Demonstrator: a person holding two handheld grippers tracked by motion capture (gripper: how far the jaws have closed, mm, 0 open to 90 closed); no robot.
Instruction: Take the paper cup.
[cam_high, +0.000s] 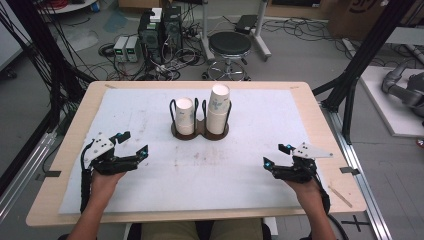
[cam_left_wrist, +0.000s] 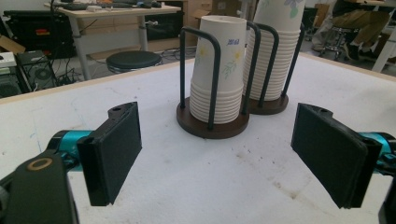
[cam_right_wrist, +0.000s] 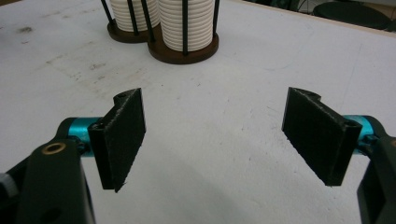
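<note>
Two stacks of white paper cups stand in a dark double holder (cam_high: 200, 134) with black wire loops, at the middle of the table toward the back. The left stack (cam_high: 184, 115) (cam_left_wrist: 219, 70) is shorter; the right stack (cam_high: 218, 108) (cam_left_wrist: 275, 56) is taller. My left gripper (cam_high: 134, 144) (cam_left_wrist: 217, 158) hovers at the front left, open, nothing between its pads, pointing at the holder. At the front right my right gripper (cam_high: 276, 155) (cam_right_wrist: 215, 140) is open and empty too, with the holder (cam_right_wrist: 163, 46) farther ahead of it.
A white mat (cam_high: 150, 185) covers the wooden table (cam_high: 320, 125). Beyond the far edge are a black stool (cam_high: 229, 47), computer boxes and cables on the floor. Black frame posts stand at both sides of the table.
</note>
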